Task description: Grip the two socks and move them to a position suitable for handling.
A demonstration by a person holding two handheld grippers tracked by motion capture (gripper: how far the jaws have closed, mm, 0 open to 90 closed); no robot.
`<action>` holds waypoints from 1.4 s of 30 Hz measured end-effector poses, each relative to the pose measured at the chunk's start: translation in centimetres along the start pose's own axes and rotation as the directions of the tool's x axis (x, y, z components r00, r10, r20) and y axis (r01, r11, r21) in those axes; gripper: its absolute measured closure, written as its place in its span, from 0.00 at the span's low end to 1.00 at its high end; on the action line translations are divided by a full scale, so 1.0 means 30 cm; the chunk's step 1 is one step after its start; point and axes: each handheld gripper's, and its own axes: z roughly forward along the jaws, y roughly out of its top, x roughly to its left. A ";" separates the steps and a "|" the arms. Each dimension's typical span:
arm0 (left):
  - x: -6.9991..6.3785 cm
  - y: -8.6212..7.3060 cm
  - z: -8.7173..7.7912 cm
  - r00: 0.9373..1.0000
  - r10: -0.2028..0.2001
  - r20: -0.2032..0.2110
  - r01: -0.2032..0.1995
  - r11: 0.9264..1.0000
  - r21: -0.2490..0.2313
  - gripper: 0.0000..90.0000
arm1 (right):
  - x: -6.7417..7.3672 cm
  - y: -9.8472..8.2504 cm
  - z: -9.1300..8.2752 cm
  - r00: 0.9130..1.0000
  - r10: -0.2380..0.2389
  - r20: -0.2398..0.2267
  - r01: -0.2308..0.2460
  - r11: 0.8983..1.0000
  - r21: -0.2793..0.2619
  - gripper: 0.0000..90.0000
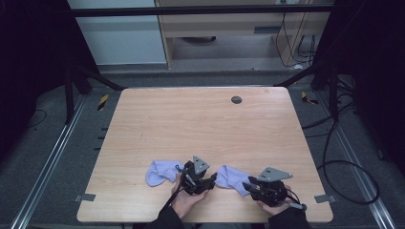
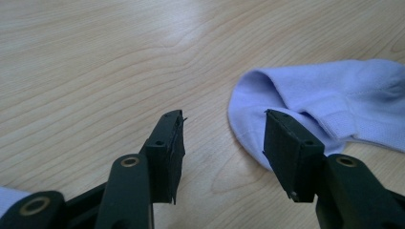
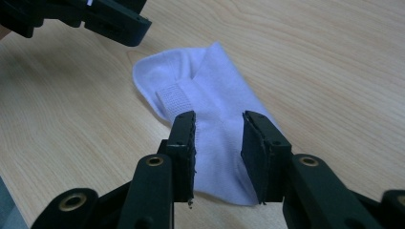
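Two pale lilac socks lie near the front edge of a wooden table [image 1: 200,119], side by side and a little apart. The left sock [image 1: 160,172] lies just left of the left gripper [image 1: 210,180]; the right sock [image 1: 232,178] lies flat between the two grippers, its folded cuff showing as a ribbed band on top. The left gripper, held in the person's left hand [image 1: 184,199], points toward the right sock, and in the left gripper view its jaws stand about halfway apart just above the table, with bare wood between them; the rounded end of the right sock [image 2: 305,100] lies behind and partly under the right-hand jaw, but the pads [image 2: 167,143] press on nothing. The right gripper [image 1: 249,185], held in the right hand [image 1: 272,205], reaches toward the same sock from the other side. In the right gripper view its jaws straddle the sock [image 3: 215,95] over its near end, moderately parted, with the cloth lying between them and not pinched. A small dark round cap [image 1: 236,99] sits in the table's far part.
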 end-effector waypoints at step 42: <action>-0.059 -0.012 0.073 1.000 0.001 0.024 -0.003 0.998 0.056 0.97 | 0.027 0.012 0.028 0.998 0.035 -0.060 -0.033 0.999 0.034 0.94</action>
